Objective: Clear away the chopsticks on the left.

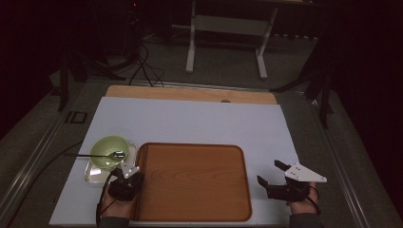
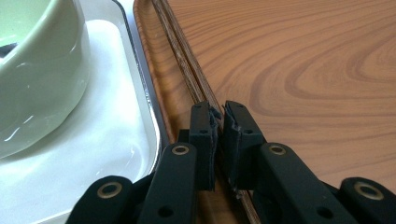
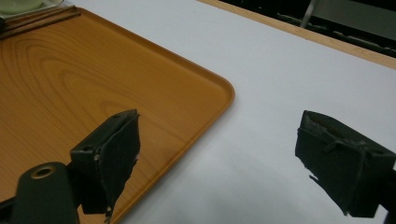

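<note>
On the surface (image 1: 199, 121), pale sheet over a wooden top:

Containers. One wooden tray (image 1: 195, 183), rectangular with rounded corners and a raised rim, at near centre. Contents: a pair of brown chopsticks (image 2: 187, 74) lying along the inside of its left rim, otherwise bare wood. One shallow metal tray (image 1: 95, 173), just left of the wooden tray, their rims side by side. Contents: one pale green bowl (image 1: 108, 151), upright, at the far end. One dark spoon (image 1: 102, 155) rests across the bowl, head inside, handle reaching out over the bowl's left rim. Whether the bowl holds anything else cannot be told.

Tongs. Left tongs (image 1: 127, 176), held in the person's left hand at the near left corner of the wooden tray, pointing away along the rim. In the left gripper view the jaws stand narrow, pads pressed on the near end of the chopsticks, which run forward from between them beside the rim. Right tongs (image 1: 270, 172), held in the right hand on the bare sheet just right of the wooden tray, well apart from the chopsticks. Jaws wide, nothing between them; in the right gripper view one jaw hangs over the tray's right edge, the other over the sheet.

Edges and room. Wooden tray's middle and right side unoccupied. Broad bare sheet beyond the tray and to its right. Metal tray crowds the left rim closely.
</note>
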Action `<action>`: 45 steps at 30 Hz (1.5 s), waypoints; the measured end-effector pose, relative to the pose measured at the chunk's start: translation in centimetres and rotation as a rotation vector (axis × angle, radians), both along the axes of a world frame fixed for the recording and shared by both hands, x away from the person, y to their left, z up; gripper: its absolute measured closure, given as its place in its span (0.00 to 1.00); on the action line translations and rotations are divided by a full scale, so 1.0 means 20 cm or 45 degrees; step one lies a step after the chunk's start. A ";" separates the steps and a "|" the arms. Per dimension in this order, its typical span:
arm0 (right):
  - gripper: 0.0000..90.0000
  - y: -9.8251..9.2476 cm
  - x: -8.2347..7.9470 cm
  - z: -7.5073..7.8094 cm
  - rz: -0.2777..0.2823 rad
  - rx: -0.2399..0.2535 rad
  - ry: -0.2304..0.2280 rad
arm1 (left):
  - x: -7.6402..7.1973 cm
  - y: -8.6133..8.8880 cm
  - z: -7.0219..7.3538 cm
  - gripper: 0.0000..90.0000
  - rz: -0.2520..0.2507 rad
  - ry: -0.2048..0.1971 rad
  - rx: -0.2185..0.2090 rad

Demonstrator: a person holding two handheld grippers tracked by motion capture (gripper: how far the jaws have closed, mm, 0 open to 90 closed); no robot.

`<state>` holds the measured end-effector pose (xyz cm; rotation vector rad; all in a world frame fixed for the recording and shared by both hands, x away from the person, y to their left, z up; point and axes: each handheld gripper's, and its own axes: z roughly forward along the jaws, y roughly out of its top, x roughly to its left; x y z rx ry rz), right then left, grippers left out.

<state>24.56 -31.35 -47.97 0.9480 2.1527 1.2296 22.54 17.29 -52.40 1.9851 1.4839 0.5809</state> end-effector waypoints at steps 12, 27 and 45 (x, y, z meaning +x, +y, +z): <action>0.15 0.00 0.00 0.00 0.000 0.000 0.004 | 0.00 -0.01 -0.01 0.88 -0.014 0.031 -0.006; 0.15 0.00 0.00 0.00 -0.003 0.005 -0.005 | -0.01 0.01 0.04 0.72 0.002 -0.018 -0.032; 0.15 0.00 0.00 0.00 0.000 0.007 -0.007 | -0.02 0.08 0.15 0.61 0.013 -0.062 -0.143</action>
